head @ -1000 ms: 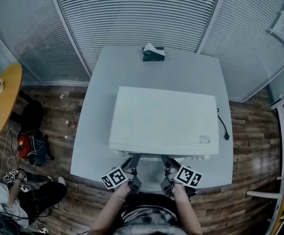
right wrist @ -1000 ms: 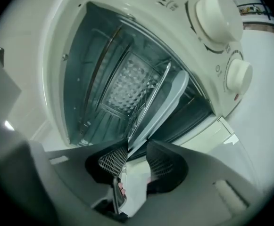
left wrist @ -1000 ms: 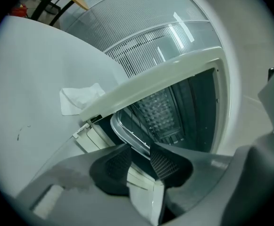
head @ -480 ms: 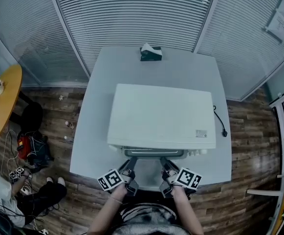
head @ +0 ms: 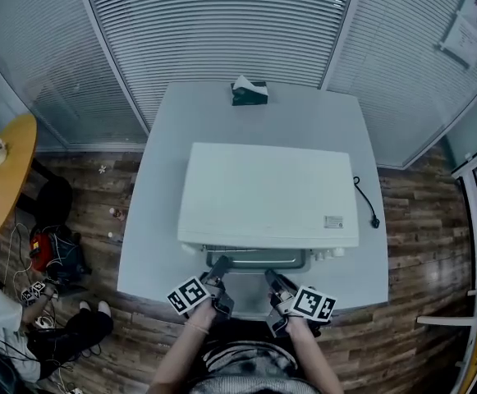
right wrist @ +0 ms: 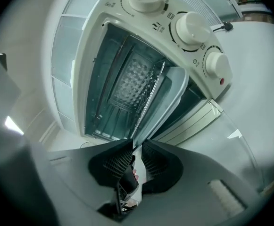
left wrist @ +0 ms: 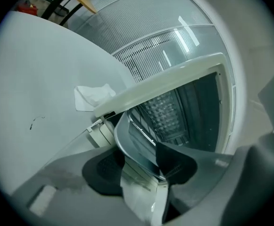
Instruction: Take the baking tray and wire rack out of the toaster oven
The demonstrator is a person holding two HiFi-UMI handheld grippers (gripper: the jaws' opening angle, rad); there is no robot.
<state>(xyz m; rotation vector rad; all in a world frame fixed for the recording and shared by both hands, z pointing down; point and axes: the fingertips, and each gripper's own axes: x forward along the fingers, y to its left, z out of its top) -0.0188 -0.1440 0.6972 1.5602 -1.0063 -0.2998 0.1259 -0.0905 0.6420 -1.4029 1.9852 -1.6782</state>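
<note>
A white toaster oven [head: 267, 195] stands on a white table [head: 152, 245], its front towards me. The grey baking tray [head: 259, 261] sticks partly out of its mouth. My left gripper [head: 219, 267] is at the tray's left front corner. In the left gripper view its jaws [left wrist: 139, 171] are opening, and the tray rim [left wrist: 137, 142] runs between the pads. My right gripper [head: 271, 277] is shut on the thin tray edge [right wrist: 167, 95], pads [right wrist: 120, 161] tight against it. Wire rack rods [right wrist: 152, 91] run along the tray inside the oven.
The oven's glass door [right wrist: 221, 131] hangs open below the mouth, and three knobs [right wrist: 191, 27] sit beside it. A tissue box [head: 249, 91] stands at the table's far edge. A power cable [head: 368, 203] trails right. A round wooden table [head: 4, 171] and a person [head: 0, 318] are on the left.
Both grippers have drawn back a little towards me, and the tray now shows outside the oven's front.
</note>
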